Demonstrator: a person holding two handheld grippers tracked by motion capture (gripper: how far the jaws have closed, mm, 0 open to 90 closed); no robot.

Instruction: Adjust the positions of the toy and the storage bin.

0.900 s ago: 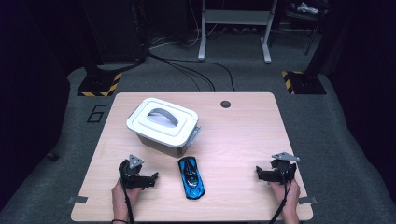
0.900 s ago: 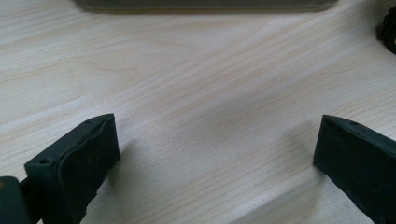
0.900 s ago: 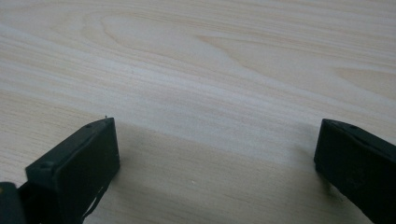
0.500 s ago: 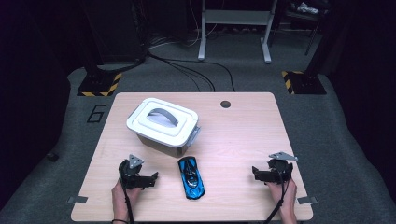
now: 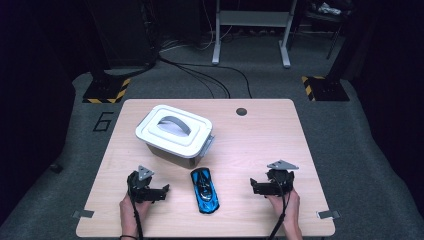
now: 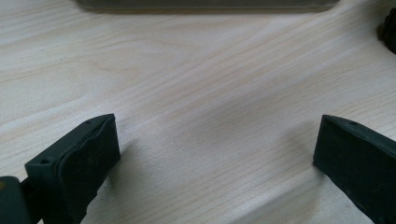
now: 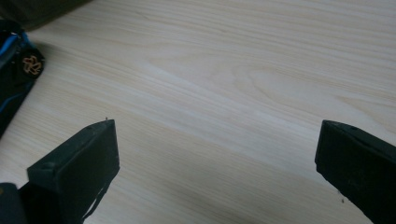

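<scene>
1. Pale wood-grain desk [image 5: 260,145], rectangular, with a round dark grommet [image 5: 241,111] near the far edge.
2. Glossy blue toy car [image 5: 205,190], streamlined, by the near edge, between both grippers.
3. Grey plastic box [image 5: 174,135], lidded, arched handle, left of centre.
4. Left gripper [image 5: 159,190]: matte black jaws spread wide, empty.
5. Right gripper [image 5: 255,187]: jaws parted wide, empty.
6. "6" painted on the floor [image 5: 103,121].

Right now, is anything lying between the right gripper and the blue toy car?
No. In the high view, only bare table separates the right gripper from the blue toy car. The right gripper view shows bare wood between its open jaws.
</scene>
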